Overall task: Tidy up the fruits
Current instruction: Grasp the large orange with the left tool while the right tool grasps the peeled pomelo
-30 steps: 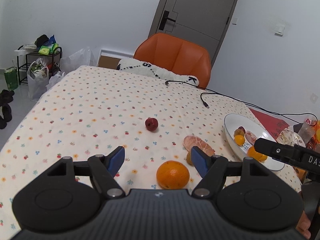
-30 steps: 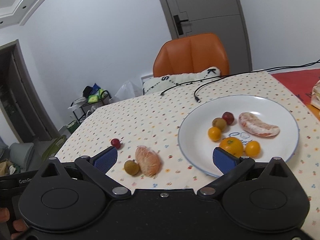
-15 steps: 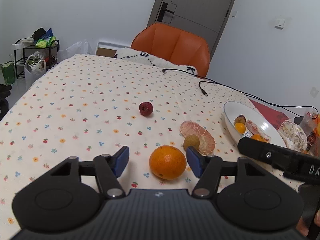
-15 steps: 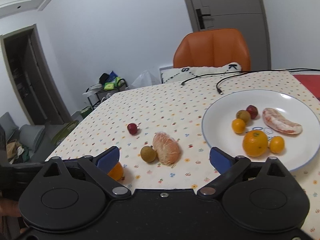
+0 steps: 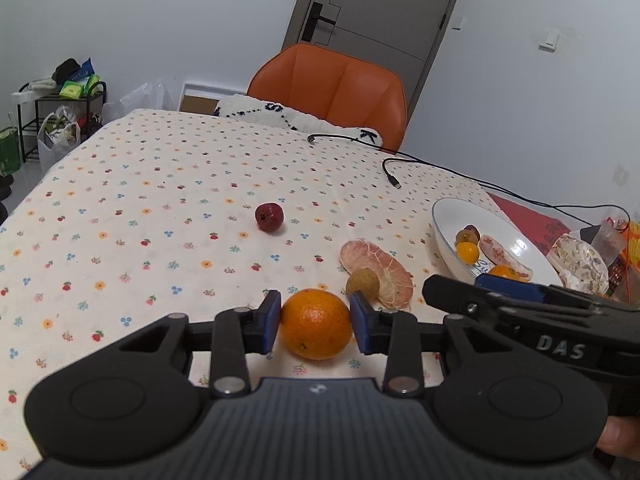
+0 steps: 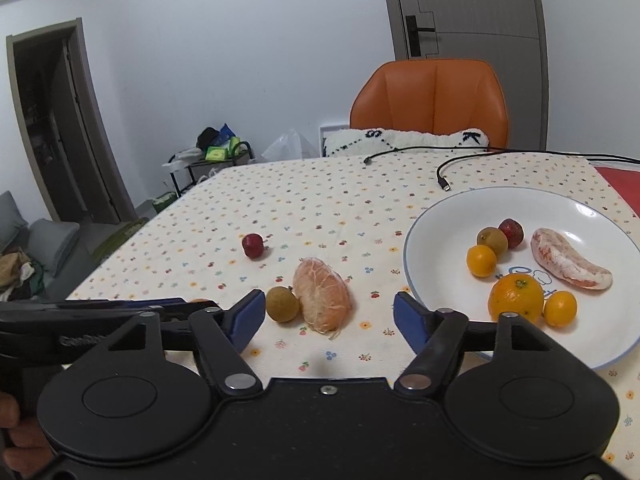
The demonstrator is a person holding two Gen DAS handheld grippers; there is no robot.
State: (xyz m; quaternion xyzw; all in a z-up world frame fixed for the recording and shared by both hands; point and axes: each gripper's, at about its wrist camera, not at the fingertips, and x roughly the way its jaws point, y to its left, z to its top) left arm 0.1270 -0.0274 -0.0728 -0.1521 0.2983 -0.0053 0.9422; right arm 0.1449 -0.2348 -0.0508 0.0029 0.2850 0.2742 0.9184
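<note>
Left gripper (image 5: 315,322) is clamped on an orange (image 5: 315,324) that sits on the desk (image 5: 160,200); both blue pads touch its sides. Right gripper (image 6: 330,316) has fingers apart, holding nothing, aimed at a peeled pomelo piece (image 6: 322,294) and a small brown fruit (image 6: 282,304) touching it. A red fruit (image 6: 253,245) lies further back. Plate (image 6: 592,352) on the right holds several fruits.

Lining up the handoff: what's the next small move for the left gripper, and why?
Probably lift. The left gripper has its blue pads on both sides of the orange, apparently touching, and the orange sits on the tablecloth. Raise it a little to check the hold, then carry it right to the plate, where other fruit already lies.
</note>
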